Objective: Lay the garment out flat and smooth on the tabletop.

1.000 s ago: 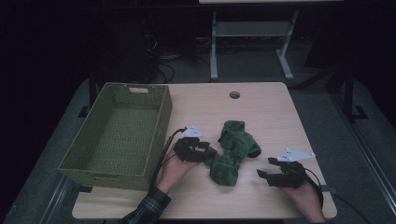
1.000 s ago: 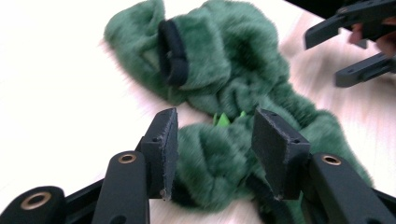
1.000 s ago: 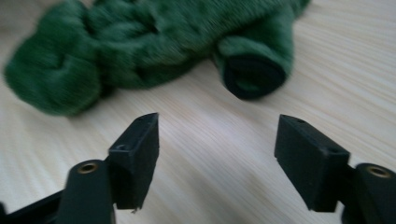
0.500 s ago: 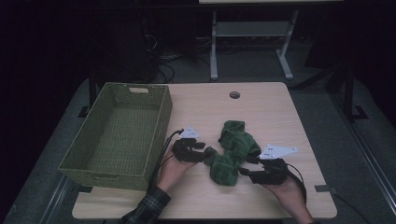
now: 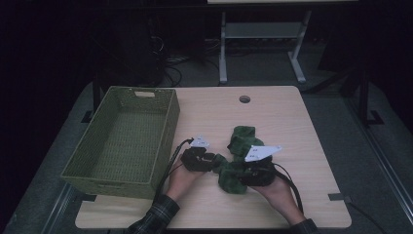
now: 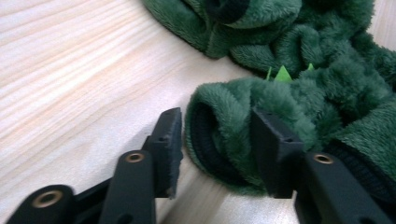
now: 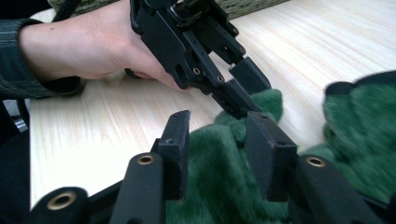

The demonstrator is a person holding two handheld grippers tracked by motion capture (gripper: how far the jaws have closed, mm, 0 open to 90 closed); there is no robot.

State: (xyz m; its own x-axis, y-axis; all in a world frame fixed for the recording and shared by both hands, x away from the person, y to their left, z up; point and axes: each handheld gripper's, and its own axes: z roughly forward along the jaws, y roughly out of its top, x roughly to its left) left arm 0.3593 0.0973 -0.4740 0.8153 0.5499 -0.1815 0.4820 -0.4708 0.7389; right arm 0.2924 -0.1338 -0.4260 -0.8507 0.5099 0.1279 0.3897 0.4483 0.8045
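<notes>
A dark green fleece garment [image 5: 238, 161] lies bunched on the wooden worktop [image 5: 292, 126], just right of the green woven basket [image 5: 122, 141]. The left claw [image 6: 217, 140] has been closing its jaws, and a rolled cuff of the garment sits between them; one jaw presses into the fleece, the other stands just beside it. The right claw [image 7: 217, 140] has also been closing, its jaws half apart over a fold of the same garment, very near the left claw.
</notes>
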